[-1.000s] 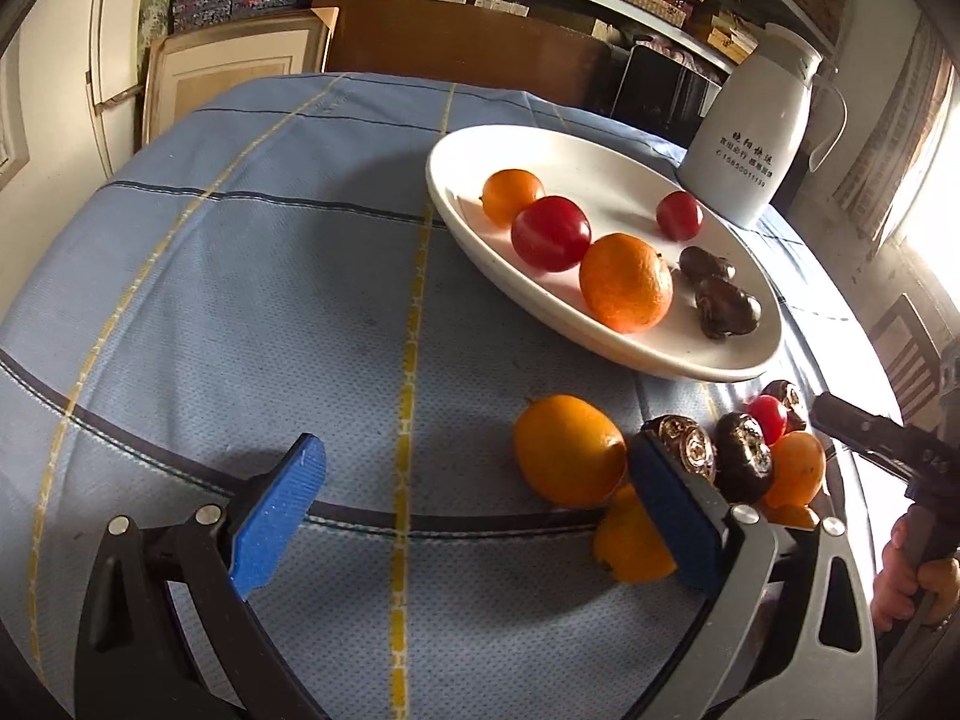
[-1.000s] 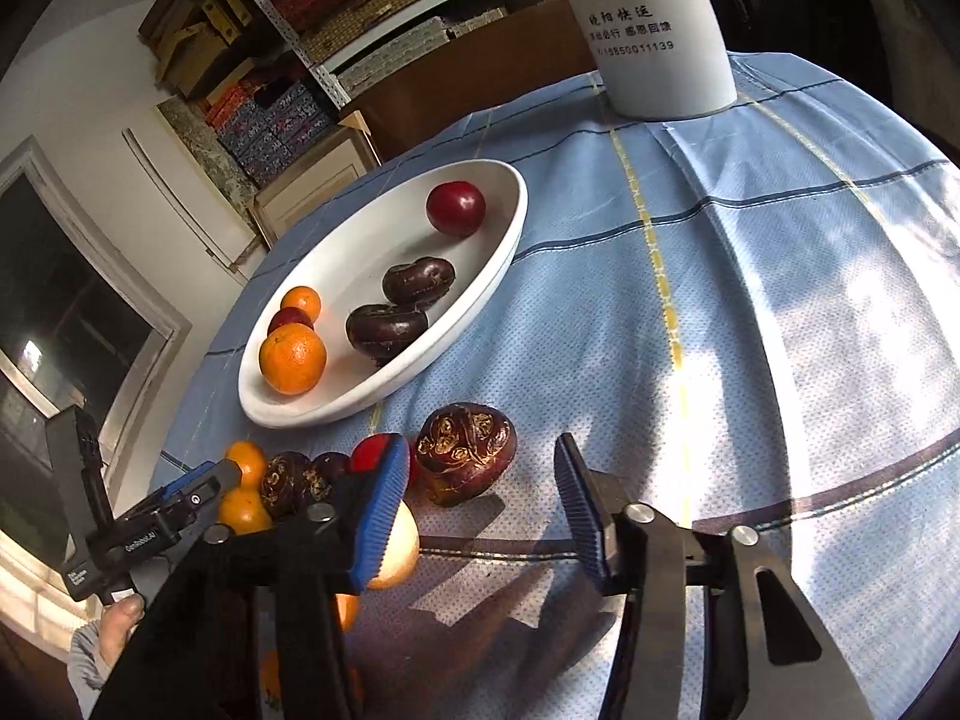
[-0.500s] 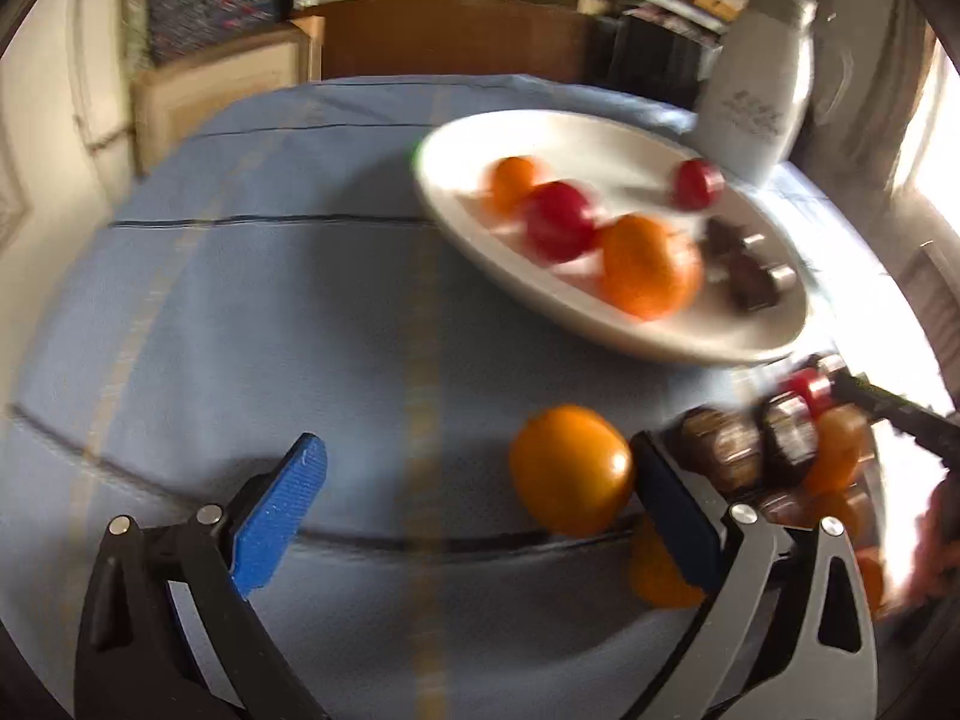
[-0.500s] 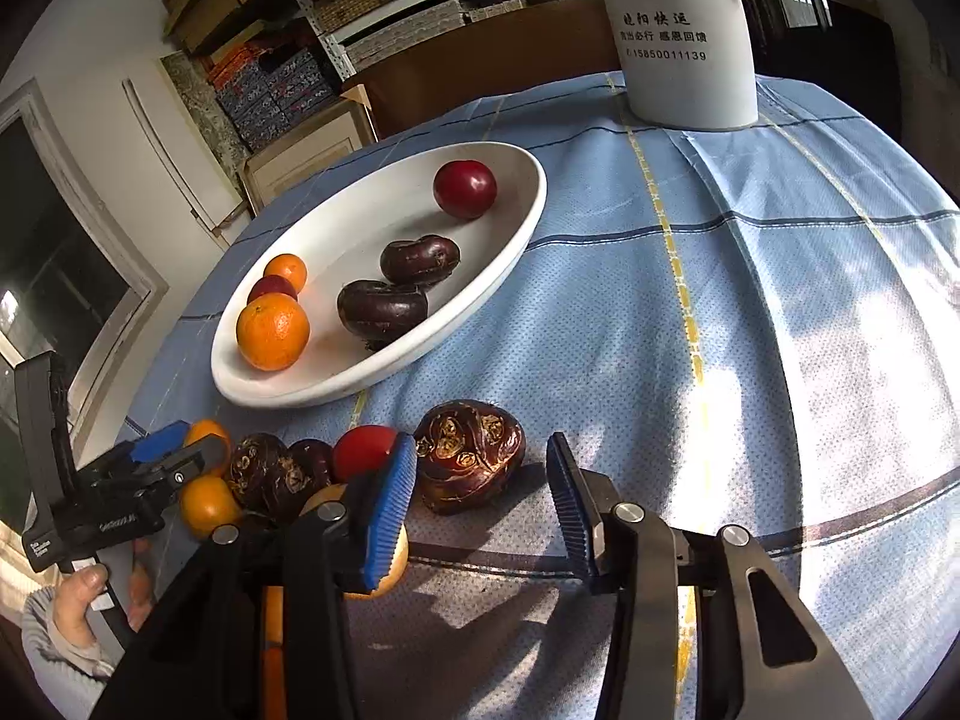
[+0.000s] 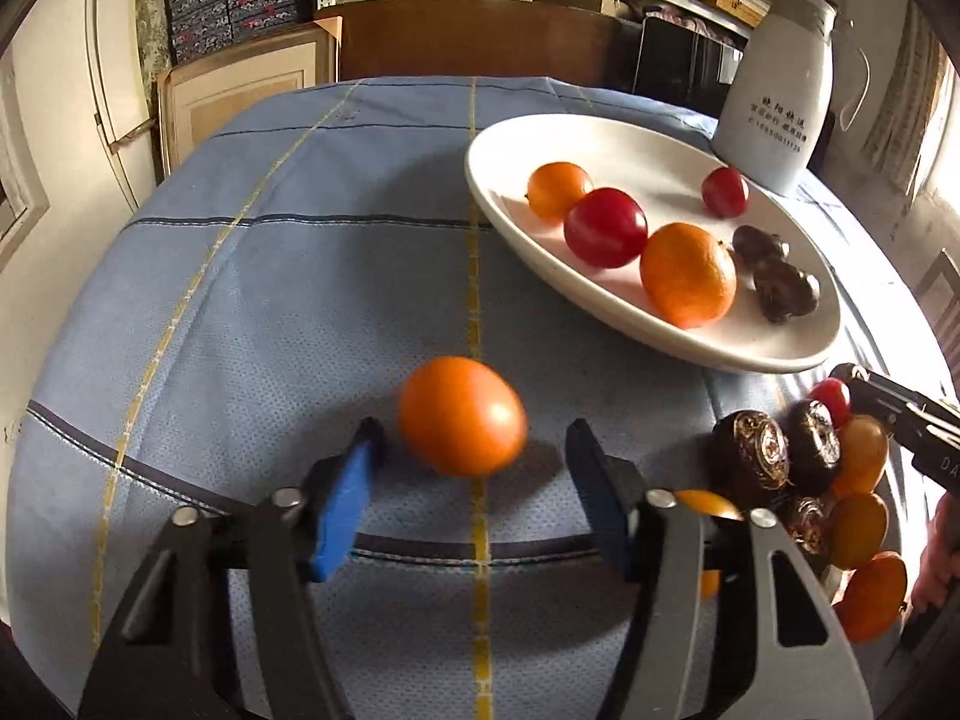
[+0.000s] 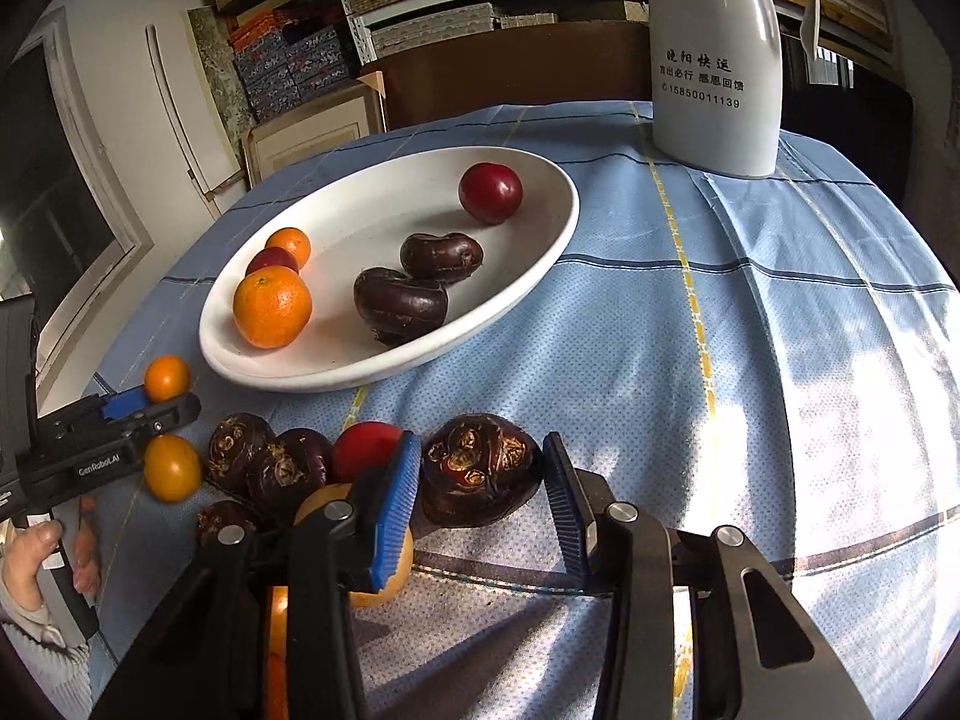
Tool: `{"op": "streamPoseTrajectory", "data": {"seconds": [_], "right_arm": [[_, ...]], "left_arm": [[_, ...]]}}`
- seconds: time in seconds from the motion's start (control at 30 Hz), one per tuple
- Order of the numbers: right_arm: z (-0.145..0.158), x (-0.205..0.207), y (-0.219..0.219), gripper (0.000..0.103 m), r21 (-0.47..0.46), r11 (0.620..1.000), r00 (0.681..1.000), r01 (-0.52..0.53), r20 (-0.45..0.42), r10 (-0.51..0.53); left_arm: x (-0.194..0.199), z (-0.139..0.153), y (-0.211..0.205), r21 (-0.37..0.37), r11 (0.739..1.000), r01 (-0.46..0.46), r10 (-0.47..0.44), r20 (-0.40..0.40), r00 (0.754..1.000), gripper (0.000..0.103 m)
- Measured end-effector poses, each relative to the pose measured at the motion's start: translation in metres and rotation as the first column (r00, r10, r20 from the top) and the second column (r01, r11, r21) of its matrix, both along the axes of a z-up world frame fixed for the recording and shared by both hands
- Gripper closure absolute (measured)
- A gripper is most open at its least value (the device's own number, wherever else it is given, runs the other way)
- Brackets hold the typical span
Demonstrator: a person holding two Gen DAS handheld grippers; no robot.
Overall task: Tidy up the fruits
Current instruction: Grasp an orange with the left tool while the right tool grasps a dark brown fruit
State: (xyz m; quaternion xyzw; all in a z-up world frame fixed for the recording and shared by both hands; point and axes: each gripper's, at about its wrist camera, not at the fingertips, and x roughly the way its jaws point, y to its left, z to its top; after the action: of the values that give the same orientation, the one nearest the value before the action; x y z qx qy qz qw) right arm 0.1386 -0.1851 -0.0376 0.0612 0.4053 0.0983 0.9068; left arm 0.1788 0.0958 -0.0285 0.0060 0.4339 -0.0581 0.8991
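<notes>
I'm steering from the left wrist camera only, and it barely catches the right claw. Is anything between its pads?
Observer: Yes. The right claw is closing its jaws around a dark brown fruit.
Operator: Is other fruit crowding it?
Observer: A red fruit lies just outside one pad, next to the dark one.
Operator: Is the dark one off the table yet?
Observer: No, it rests on the blue cloth.
</notes>
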Motion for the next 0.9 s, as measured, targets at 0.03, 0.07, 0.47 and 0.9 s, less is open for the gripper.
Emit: {"op": "streamPoseTrajectory", "data": {"seconds": [0.03, 0.07, 0.47, 0.9], "right_arm": [[0.000, 0.000, 0.000, 0.061, 0.000, 1.000, 1.000, 0.000, 0.001, 0.000], [0.000, 0.001, 0.000, 0.061, 0.000, 1.000, 1.000, 0.000, 0.001, 0.000], [0.002, -0.002, 0.000, 0.061, -0.016, 1.000, 1.000, -0.006, 0.013, 0.006], [0.039, -0.029, -0.028, 0.061, 0.138, 0.990, 0.985, 0.030, 0.165, -0.053]], "left_arm": [[0.001, 0.001, 0.001, -0.001, 1.000, -0.002, 0.002, 0.002, 1.000, 0.048], [0.002, 0.001, 0.001, 0.000, 1.000, -0.002, 0.002, 0.002, 1.000, 0.048], [0.010, 0.002, 0.002, 0.018, 1.000, -0.008, 0.007, 0.005, 1.000, 0.066], [-0.032, 0.042, -0.020, -0.061, 0.994, 0.086, -0.075, 0.167, 0.983, 0.066]]}}
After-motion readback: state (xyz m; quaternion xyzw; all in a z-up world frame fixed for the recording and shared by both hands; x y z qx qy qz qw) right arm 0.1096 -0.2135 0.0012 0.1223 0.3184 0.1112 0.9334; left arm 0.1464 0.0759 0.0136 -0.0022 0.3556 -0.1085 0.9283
